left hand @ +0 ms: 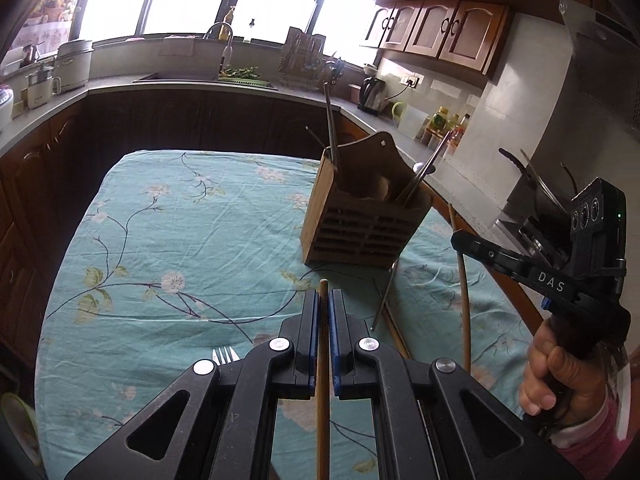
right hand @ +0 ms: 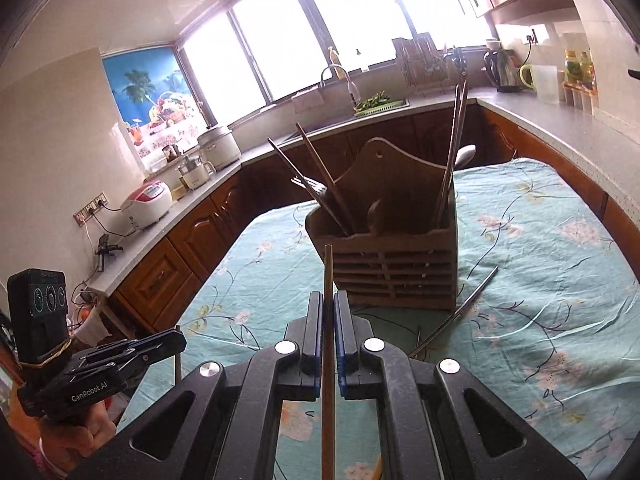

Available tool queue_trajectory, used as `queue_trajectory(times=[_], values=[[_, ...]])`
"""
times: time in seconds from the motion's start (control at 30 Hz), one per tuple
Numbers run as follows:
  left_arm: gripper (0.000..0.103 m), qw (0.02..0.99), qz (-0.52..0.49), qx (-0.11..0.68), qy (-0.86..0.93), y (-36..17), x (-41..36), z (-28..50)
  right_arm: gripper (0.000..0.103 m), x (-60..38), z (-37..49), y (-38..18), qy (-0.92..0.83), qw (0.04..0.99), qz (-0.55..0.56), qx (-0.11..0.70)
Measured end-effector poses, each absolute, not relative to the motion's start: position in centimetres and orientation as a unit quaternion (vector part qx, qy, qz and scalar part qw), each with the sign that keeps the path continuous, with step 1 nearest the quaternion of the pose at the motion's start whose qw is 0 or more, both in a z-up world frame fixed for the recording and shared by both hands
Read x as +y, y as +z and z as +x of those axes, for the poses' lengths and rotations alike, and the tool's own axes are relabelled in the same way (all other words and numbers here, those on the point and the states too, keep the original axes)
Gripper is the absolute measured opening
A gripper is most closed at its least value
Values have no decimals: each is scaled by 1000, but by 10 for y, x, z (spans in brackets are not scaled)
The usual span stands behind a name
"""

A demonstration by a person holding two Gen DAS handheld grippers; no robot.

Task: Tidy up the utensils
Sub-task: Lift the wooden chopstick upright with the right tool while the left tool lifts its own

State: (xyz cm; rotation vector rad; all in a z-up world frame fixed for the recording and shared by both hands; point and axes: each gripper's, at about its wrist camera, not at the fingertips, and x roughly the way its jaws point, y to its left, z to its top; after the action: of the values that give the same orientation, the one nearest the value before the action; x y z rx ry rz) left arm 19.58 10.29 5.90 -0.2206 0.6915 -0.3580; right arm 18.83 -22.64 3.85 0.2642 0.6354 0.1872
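Right wrist view has the counter (right hand: 560, 240), under a floral cloth, carrying the wooden caddy (right hand: 394, 264) at its middle, upright, with chopsticks and a spoon already leaning out of its compartments. The caddy stands straight ahead of the right hand-held gripper (right hand: 328, 320) and slightly above its tips. That gripper's pads are pressed onto a wooden chopstick (right hand: 328, 280), whose long axis runs along the fingers and points at the caddy's slatted front. The stick's free end reaches almost to that front, so the right hand looks the nearer one; judged from this, it needs a lift and a tip-down over the rim.

From the left wrist view, the caddy (left hand: 360, 220) lies ahead and to the right of the left hand-held gripper (left hand: 324, 312), well apart. This gripper too pinches a chopstick (left hand: 323, 360), lengthwise between its pads.

Just in front of the caddy, a metal chopstick (right hand: 460, 312) lies slantwise on the cloth, and a fork (left hand: 226, 354) lies nearer the left gripper.
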Motion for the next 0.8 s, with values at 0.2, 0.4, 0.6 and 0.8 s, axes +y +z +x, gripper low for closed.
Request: queue_trajectory(times=[0.2,0.4,0.6,0.8], values=[[3,926,-120,304,-188,79,113,175,5,-236,177,63,82,950,136,269],[3,930,-124,289,-188,87,114,172,5,-242,174,70,78,956,134,248],[3,931,-122,285,-191,91,110,178,5,-248,172,72,78,959,142,233],[3,932,-123,282,-194,95,107,184,5,-256,173,72,81,960,151,222]])
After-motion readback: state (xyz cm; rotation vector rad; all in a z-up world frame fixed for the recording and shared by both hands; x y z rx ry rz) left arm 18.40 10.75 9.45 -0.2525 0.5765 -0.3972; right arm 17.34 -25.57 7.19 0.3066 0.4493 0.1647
